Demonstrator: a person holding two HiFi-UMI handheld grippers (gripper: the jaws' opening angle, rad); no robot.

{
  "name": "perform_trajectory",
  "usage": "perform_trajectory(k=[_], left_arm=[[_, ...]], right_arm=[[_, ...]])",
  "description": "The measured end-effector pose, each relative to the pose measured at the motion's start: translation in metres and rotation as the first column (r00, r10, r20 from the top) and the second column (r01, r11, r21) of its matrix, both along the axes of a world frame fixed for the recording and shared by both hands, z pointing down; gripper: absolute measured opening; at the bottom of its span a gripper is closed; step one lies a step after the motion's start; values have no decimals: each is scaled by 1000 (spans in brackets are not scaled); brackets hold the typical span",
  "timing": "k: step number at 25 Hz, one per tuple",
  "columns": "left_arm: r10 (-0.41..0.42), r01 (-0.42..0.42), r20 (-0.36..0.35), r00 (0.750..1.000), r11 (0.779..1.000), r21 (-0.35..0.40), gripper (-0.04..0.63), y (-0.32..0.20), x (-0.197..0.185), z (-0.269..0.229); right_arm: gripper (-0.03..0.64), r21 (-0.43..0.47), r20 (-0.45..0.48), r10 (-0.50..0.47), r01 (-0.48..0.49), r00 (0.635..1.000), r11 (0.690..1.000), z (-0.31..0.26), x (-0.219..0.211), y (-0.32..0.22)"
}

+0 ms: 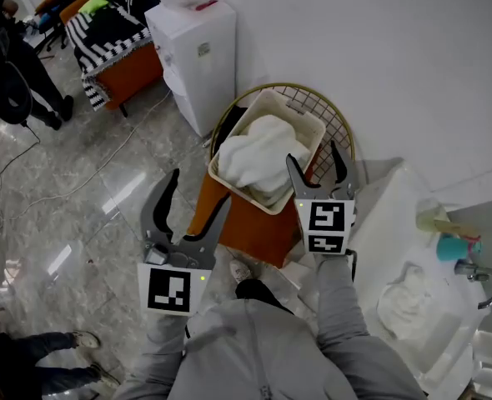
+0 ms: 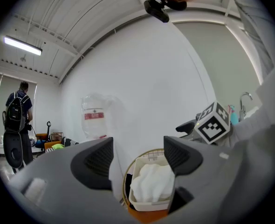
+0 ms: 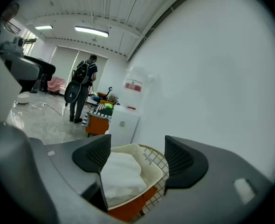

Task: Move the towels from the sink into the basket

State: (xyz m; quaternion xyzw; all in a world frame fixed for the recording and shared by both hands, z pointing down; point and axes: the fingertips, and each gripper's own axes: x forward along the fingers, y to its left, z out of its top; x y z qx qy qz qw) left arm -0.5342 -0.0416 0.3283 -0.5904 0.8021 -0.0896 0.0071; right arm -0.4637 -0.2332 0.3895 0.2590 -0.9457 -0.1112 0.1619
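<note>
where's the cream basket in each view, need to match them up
Head view: cream basket sits upper centre, just beyond both tools.
Left gripper view: bottom centre, low in the picture.
Right gripper view: bottom, slightly left of centre.
Shared landmark: the gold wire frame curving behind the basket, also seen in the left gripper view and the right gripper view.

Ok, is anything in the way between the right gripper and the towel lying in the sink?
Nothing visible. The right gripper, open and empty, is by the basket; the towel lies uncovered in the sink, faucet and teal cup beyond it.
</note>
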Motion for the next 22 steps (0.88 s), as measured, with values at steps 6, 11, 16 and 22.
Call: perform_trajectory(k=[6, 11, 16, 22], left_arm=[[38, -38, 17, 999, 999, 14, 368, 3, 22, -10], [59, -60, 28, 998, 998, 22, 368, 9, 39, -14], [69, -70, 34, 997, 997, 38, 368, 17, 50, -19], [64, -65, 40, 997, 997, 44, 368, 29, 56, -22]], right_arm=[[356, 39, 118, 24, -29, 993, 999, -46, 43, 25], [356, 59, 183, 27, -39, 983, 997, -70, 78, 48], [356, 35, 234, 38, -47, 971, 998, -81, 109, 67], [356, 0, 247, 54, -56, 967, 998, -76, 131, 85]])
